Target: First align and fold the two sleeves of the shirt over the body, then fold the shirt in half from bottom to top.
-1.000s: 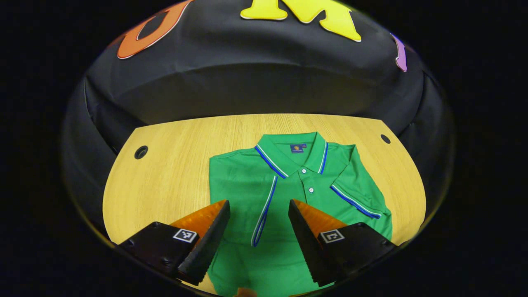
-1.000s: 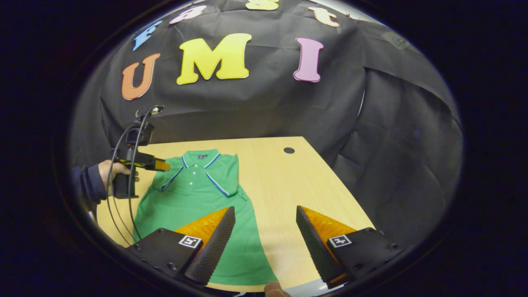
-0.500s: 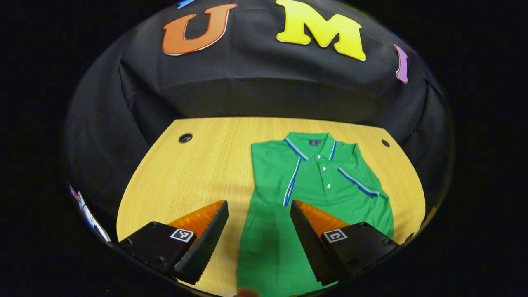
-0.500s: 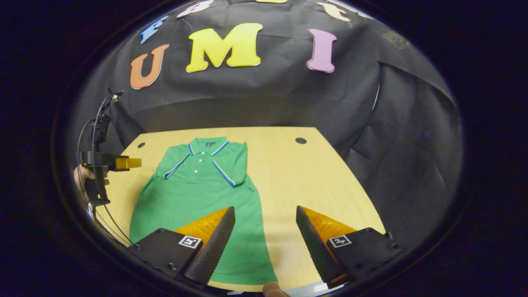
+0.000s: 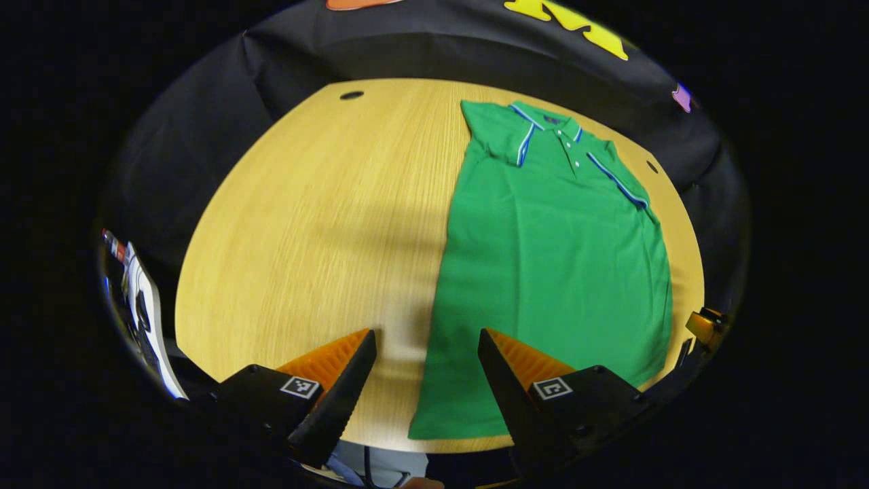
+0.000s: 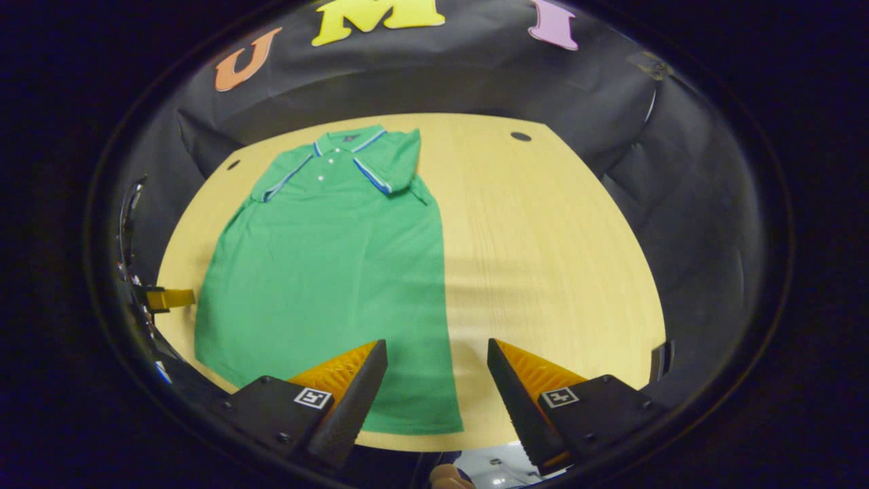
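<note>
So both sleeves look folded in already, and the shirt (image 5: 550, 258) lies flat toward the worktop's (image 5: 305, 224) right side. Your left claw (image 5: 424, 377) and right claw (image 6: 438, 384) hang wide open, empty, over the hem corners. Pinch both corners evenly and lift together toward the collar.

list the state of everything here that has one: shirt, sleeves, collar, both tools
shirt: flat on the table, face up, not folded in half
sleeves: both folded in over the body
collar: turned down, at the far end
left tool: open, holding nothing, above the near hem
right tool: open, holding nothing, above the near hem
</note>
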`<state>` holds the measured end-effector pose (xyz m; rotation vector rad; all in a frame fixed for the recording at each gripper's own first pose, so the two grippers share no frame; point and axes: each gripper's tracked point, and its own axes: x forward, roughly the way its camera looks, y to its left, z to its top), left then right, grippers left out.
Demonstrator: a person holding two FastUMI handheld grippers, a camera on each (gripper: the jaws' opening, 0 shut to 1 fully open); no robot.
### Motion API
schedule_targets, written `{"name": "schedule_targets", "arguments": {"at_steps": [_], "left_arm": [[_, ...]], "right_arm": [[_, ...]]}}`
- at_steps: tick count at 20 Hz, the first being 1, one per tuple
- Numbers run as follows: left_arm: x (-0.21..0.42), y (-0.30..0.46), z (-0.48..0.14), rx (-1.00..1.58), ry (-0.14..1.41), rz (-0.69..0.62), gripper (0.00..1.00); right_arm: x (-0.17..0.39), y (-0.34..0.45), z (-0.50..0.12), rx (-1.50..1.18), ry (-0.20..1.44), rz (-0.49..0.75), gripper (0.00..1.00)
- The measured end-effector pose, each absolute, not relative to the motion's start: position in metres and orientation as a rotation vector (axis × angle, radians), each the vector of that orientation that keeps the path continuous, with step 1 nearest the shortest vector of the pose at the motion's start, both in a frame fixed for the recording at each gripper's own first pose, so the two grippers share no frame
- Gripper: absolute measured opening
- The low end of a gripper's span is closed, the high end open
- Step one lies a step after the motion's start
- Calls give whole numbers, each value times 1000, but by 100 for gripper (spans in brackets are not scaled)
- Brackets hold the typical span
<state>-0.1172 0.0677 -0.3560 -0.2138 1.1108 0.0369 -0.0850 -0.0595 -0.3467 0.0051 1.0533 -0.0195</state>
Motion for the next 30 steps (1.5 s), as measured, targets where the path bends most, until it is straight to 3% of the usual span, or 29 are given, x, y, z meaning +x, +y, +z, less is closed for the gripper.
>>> {"name": "schedule_targets", "arguments": {"at_steps": [7,12,13,14,26,28,29,30], "left_arm": [[-184,46,-375,-244,1337,-19,98],[-182,45,-370,-69,1424,-67,95],[-181,46,-368,-91,1446,-50,100],[-178,46,-365,-104,1461,-43,95],[-166,44,-356,-99,1472,-35,96],[-166,42,-355,-98,1487,-45,100],[-167,42,-355,-95,1499,-50,98],[-168,40,-354,-99,1508,-49,86]], "right_arm": [[-123,-73,-378,21,1254,-67,94],[-125,-58,-385,39,1322,-53,95],[-126,-56,-387,32,1339,-47,95],[-126,-55,-389,16,1356,-43,94],[-135,-47,-399,-1,1523,-24,96],[-135,-47,-401,-14,1534,-10,96],[-134,-46,-400,-17,1534,-11,92],[-134,-46,-401,-22,1535,-6,89]]}}
